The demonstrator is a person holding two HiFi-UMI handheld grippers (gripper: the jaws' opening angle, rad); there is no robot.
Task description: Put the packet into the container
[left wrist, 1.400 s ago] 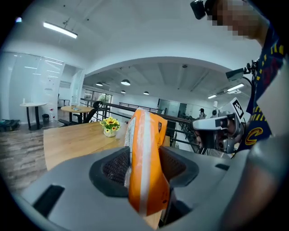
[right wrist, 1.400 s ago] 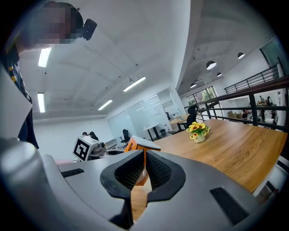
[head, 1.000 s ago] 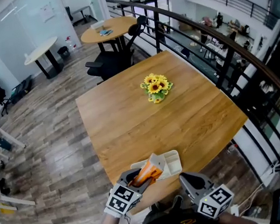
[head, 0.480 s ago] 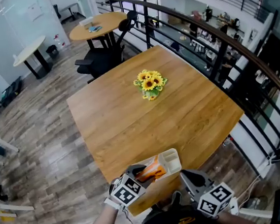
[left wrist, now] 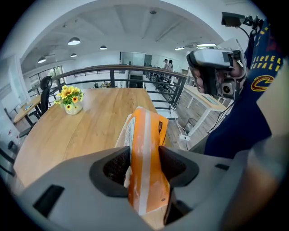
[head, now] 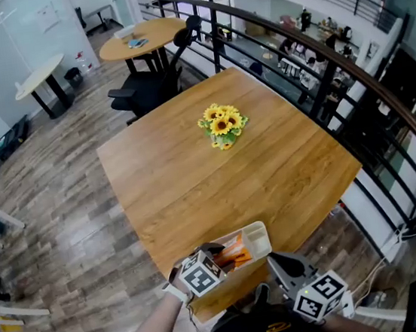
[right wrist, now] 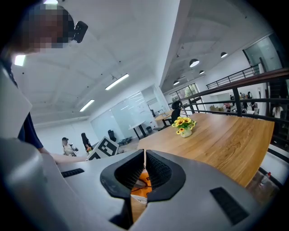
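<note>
An orange packet (head: 235, 254) with a white stripe lies tilted into the white container (head: 261, 232) at the table's near edge. My left gripper (head: 218, 257) is shut on it: in the left gripper view both pads press the packet (left wrist: 146, 144) from either side, and its far end points over the wooden table (left wrist: 90, 131). My right gripper (head: 284, 267) hangs just off the table's edge, to the right of the container, shut with nothing between its fingers. Through its narrow slit in the right gripper view a bit of the orange packet (right wrist: 141, 184) shows.
A vase of yellow sunflowers (head: 222, 126) stands past the table's middle. A black railing (head: 332, 69) runs along the table's right side. Office chairs and round tables (head: 138, 41) stand further back on the wooden floor.
My left gripper has turned and brought the packet from up over the container down into it. The right gripper has hardly moved.
</note>
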